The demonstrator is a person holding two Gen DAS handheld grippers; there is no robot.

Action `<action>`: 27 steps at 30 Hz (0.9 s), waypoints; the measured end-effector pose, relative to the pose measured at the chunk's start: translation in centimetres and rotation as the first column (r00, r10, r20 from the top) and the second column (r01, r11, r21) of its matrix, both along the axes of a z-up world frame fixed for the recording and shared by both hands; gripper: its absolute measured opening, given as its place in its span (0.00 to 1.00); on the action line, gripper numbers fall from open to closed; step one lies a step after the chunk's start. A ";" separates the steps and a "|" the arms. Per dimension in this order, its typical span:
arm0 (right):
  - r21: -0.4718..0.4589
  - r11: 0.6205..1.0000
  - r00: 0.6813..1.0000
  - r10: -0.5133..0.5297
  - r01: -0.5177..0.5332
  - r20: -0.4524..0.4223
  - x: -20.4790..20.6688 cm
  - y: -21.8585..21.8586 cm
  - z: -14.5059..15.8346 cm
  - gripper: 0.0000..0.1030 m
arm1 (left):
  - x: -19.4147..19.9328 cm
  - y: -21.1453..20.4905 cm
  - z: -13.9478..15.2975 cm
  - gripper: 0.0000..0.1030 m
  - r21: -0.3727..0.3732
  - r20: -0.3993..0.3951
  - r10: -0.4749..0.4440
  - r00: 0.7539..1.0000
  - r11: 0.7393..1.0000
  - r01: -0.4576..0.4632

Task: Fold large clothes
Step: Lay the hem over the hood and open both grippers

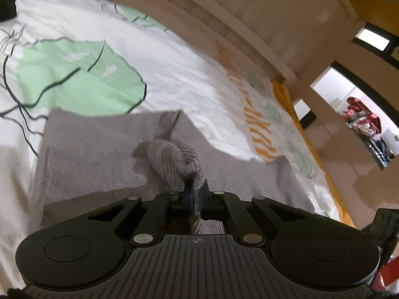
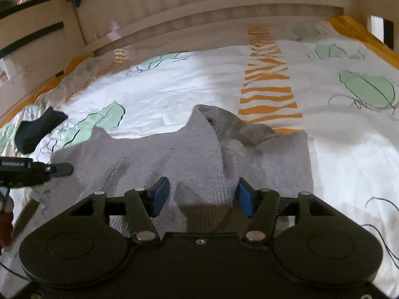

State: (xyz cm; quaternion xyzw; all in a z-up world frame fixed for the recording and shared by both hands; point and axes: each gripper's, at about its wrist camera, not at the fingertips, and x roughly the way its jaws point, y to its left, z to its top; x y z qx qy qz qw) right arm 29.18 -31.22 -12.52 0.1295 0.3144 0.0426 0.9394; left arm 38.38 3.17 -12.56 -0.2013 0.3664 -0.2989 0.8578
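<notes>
A grey knitted garment [image 1: 94, 154] lies partly folded on a white bedspread with green and orange prints [image 1: 174, 69]. My left gripper [image 1: 197, 186] is shut on a bunched fold of the grey garment and holds it lifted above the flat part. In the right wrist view the same grey garment [image 2: 174, 154] spreads across the bed with a raised hump at its far edge. My right gripper [image 2: 202, 196] is open just above the garment's near part, its blue pads [image 2: 159, 194] apart and holding nothing. The left gripper's tip [image 2: 57, 169] shows at the left edge.
A black sock [image 2: 37, 129] lies on the bedspread at the left. A pale wooden bed rail [image 2: 199, 7] runs along the far side. A doorway with a heap of clothes [image 1: 366, 127] shows at the right of the left wrist view.
</notes>
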 end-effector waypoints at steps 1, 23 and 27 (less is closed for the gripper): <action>-0.012 1.000 1.000 0.008 -0.008 0.001 0.0 0.4 0.1 0.48 | -0.2 0.0 0.5 0.04 -0.005 0.024 0.001 1.000 1.000 -0.001; 0.027 0.988 0.986 -0.149 0.151 -0.072 -1.1 -2.9 1.3 0.58 | -2.7 -1.2 3.4 0.21 0.296 0.132 0.048 0.990 0.951 -0.085; -0.042 0.995 0.996 -0.086 0.086 0.014 -2.4 -0.5 3.3 0.58 | -4.9 -2.7 4.2 0.22 0.317 0.204 -0.043 0.978 0.948 -0.024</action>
